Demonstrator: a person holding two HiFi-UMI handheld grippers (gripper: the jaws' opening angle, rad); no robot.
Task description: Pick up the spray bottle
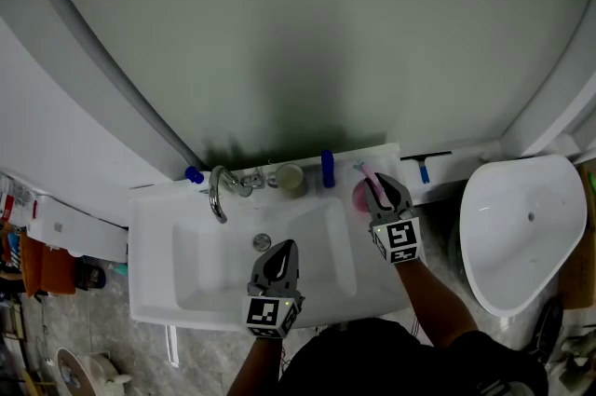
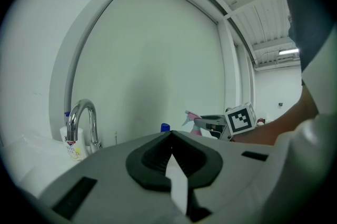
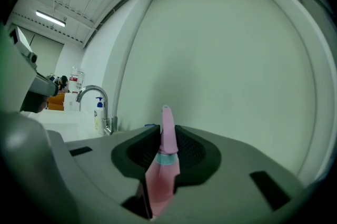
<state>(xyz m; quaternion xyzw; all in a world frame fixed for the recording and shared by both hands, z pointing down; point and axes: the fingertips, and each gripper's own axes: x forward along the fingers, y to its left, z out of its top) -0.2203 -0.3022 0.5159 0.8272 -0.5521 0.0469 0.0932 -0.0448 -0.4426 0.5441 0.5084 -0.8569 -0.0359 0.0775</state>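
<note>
The pink spray bottle (image 1: 359, 192) stands at the back right corner of the white sink (image 1: 154, 292). My right gripper (image 1: 378, 185) is shut on it, and in the right gripper view the bottle's neck and pink nozzle (image 3: 167, 138) stick up between the dark pads. Over the middle of the basin my left gripper (image 1: 279, 247) hovers, its jaws meeting at the tip (image 2: 171, 134) with nothing in them. The left gripper view shows the bottle (image 2: 192, 122) off to the right, in the other gripper's grasp.
A chrome faucet (image 1: 217, 189) stands at the back left of the sink, with a blue-capped pump bottle (image 1: 194, 174) beside it. A round cup (image 1: 291, 177) and an upright blue item (image 1: 327, 168) sit along the back ledge. A white toilet (image 1: 521, 226) stands on the right.
</note>
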